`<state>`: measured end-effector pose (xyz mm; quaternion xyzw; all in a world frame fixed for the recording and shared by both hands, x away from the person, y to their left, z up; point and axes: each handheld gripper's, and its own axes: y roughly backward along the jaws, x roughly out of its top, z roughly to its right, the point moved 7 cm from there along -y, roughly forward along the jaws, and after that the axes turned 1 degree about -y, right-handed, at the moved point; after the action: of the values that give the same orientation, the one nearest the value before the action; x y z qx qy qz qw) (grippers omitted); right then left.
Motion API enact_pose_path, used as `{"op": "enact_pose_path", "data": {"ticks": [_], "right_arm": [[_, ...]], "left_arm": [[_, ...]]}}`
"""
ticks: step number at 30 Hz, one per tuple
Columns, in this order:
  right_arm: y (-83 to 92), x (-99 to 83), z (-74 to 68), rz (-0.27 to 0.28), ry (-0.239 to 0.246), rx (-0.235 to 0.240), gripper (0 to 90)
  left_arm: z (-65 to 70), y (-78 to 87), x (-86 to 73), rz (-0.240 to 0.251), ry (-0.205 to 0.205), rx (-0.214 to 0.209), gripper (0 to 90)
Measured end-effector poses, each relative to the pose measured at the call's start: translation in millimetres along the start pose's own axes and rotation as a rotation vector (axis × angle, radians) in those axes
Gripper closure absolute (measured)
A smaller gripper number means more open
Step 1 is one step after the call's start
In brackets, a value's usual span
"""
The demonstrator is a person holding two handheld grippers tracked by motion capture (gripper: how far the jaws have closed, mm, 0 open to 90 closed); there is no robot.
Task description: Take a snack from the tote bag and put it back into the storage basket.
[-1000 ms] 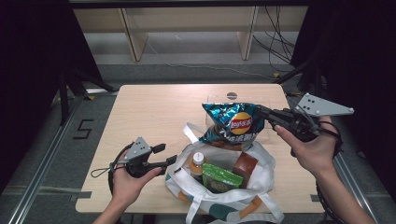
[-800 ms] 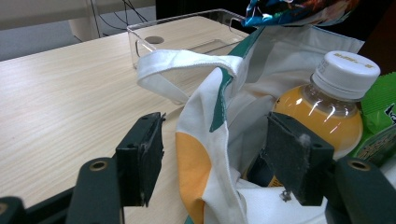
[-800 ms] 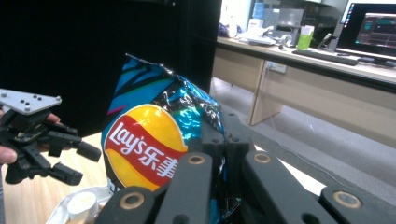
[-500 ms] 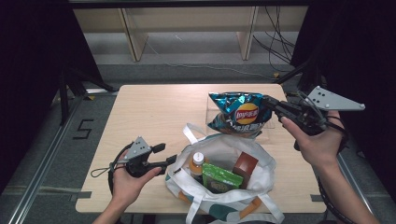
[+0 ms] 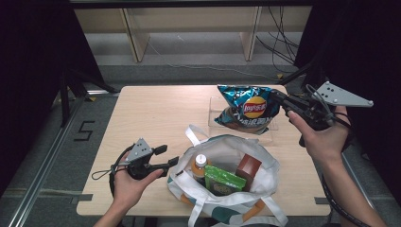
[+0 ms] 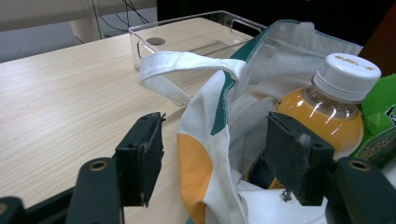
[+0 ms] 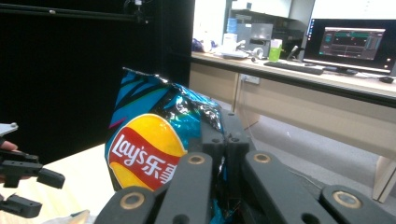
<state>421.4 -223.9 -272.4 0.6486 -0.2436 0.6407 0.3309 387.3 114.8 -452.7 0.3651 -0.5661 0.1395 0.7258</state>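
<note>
Chip bag (image 7: 144, 154) hides right gripper's (image 7: 224, 135) jaw tips.

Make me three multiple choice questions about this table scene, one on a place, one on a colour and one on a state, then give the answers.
1. Where is the chip bag?
A. inside the tote
B. over the clear tray
C. on the floor

2. What colour is the bottle's cap?
A. white
B. red
C. black

3. How are the left tool's jaws?
A. clamped on the bottle
C. shut on nothing
B. open around the tote bag's rim

Answers: 1 B, the right tool holds it above the tray. 2 A, it shows white. 3 B, gaps remain beside the cloth.
</note>
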Motion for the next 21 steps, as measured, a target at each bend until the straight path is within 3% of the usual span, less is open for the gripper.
{"op": "enact_pose_path", "data": {"ticks": [2, 5, 9, 11, 15, 18, 19, 20, 21], "right_arm": [[-0.5, 0.5, 4.9, 0.008, 0.032, -0.006, 90.0], [-1.4, -0.9, 7.5, 0.007, 0.014, -0.017, 90.0], [-3.7, -2.4, 9.8, 0.012, -0.009, -0.023, 90.0], [-3.5, -3.3, 13.5, 0.007, 0.018, -0.030, 90.0], [-3.8, -5.4, 14.8, -0.003, -0.027, -0.043, 90.0], [-5.2, -4.6, 21.0, 0.015, 0.026, -0.061, 90.0], [-5.7, -5.7, 19.4, 0.005, 0.001, -0.055, 90.0], [-6.9, -5.1, 21.8, 0.013, 0.017, -0.067, 90.0], [-7.2, -6.3, 20.1, 0.002, -0.011, -0.063, 90.0]], "left_arm": [[-0.5, 0.9, 0.1, -0.003, -0.001, 0.006, 36.7], [-0.1, 0.9, -0.2, 0.001, 0.014, 0.010, 36.7], [-0.7, 1.5, 0.7, 0.007, -0.002, 0.006, 36.6], [-1.0, 1.9, 0.6, 0.006, -0.002, 0.009, 36.6], [-0.9, 1.6, -0.3, 0.001, -0.001, 0.010, 36.5], [-0.6, 1.7, -0.1, 0.001, -0.002, 0.010, 36.6], [-0.4, 1.4, 0.1, 0.006, -0.002, 0.005, 36.6], [-0.5, 1.6, 0.2, 0.006, -0.002, 0.006, 36.5], [-0.6, 1.6, 0.4, 0.007, 0.000, 0.007, 36.5]]}}
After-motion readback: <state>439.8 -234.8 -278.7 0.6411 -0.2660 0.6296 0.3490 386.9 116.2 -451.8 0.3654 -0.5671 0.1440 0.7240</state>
